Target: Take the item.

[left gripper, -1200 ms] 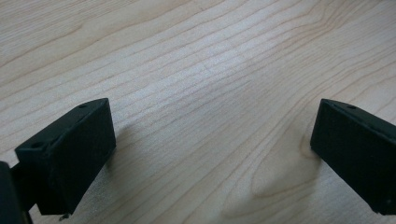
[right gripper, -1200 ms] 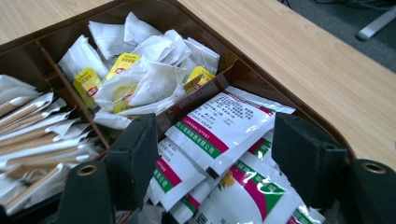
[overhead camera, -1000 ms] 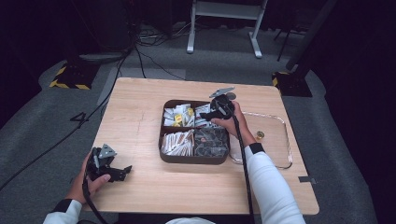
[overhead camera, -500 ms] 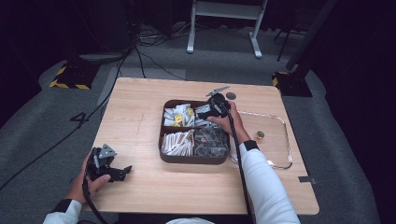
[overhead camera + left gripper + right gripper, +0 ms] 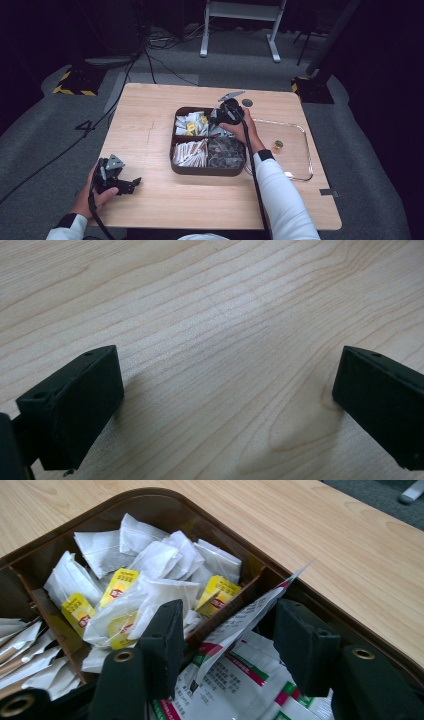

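Since the earlier frame, right gripper [image 5: 225, 642] jaws have been closing around an upright sachet [image 5: 250, 617] in the tray's [image 5: 207, 170] one o'clock compartment, pads not yet pinching. Idle left gripper [image 5: 227, 405] rests agape at seven o'clock on the table [image 5: 150, 115].

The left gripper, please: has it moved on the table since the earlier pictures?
No. The left gripper rests at the same spot near the table's front left corner, jaws open.
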Demonstrator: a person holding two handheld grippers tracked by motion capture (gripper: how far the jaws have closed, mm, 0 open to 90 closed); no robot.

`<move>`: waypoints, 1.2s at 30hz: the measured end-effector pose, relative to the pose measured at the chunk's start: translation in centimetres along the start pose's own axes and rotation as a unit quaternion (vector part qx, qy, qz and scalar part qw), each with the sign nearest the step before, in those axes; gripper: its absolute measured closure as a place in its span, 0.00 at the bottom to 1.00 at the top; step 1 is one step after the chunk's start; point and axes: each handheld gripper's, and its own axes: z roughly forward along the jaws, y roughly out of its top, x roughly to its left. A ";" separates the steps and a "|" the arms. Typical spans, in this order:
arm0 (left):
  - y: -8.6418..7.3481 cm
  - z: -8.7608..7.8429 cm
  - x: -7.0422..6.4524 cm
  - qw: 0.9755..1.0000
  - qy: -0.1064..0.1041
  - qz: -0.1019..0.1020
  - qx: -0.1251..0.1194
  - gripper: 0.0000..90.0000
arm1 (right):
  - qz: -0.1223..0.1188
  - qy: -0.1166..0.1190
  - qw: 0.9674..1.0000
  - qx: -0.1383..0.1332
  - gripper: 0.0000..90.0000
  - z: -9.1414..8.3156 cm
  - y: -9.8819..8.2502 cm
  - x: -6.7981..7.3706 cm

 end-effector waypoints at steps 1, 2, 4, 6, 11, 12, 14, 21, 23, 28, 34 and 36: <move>0.0 0.0 0.0 1.000 0.000 0.000 0.000 0.00 | -0.005 0.001 1.000 0.007 0.54 0.2 0.0 0.1; 0.0 0.0 0.0 1.000 0.000 0.000 0.000 0.00 | -0.009 -0.001 1.000 0.015 0.55 0.4 0.1 0.3; 0.0 0.0 0.0 1.000 0.000 0.000 0.000 0.00 | -0.017 -0.003 0.999 0.029 0.59 0.9 0.1 0.5; 0.0 0.0 0.0 1.000 0.000 0.000 0.000 0.00 | -0.018 -0.015 0.999 0.036 0.64 1.3 0.1 0.7; 0.0 0.0 0.0 1.000 0.000 0.000 0.000 0.00 | -0.017 -0.020 0.999 0.040 0.71 1.5 0.1 0.7; 0.0 0.0 0.0 1.000 0.000 0.000 0.000 0.00 | -0.015 -0.018 0.999 0.038 0.73 1.5 0.1 0.7; 0.0 0.0 0.0 1.000 0.001 0.000 0.000 0.00 | -0.009 -0.018 0.999 0.034 0.78 1.4 0.1 0.6; 0.0 0.0 0.0 1.000 0.001 0.000 0.000 0.00 | -0.012 -0.030 0.999 0.021 0.94 1.0 -0.2 0.6; 0.0 0.0 0.0 1.000 0.002 -0.001 -0.001 0.00 | -0.017 -0.038 0.999 0.016 0.96 0.9 -0.3 0.7; 0.0 0.0 0.0 1.000 0.002 -0.001 -0.001 0.00 | -0.022 -0.045 0.999 0.000 0.98 0.2 -0.5 0.9; 0.0 0.0 0.0 1.000 0.002 -0.001 -0.001 0.00 | -0.031 -0.041 0.998 -0.021 0.98 -1.4 -0.7 0.9; 0.0 0.0 0.0 1.000 0.002 -0.001 -0.001 0.00 | -0.031 -0.037 0.998 -0.030 0.98 -1.9 -0.8 0.9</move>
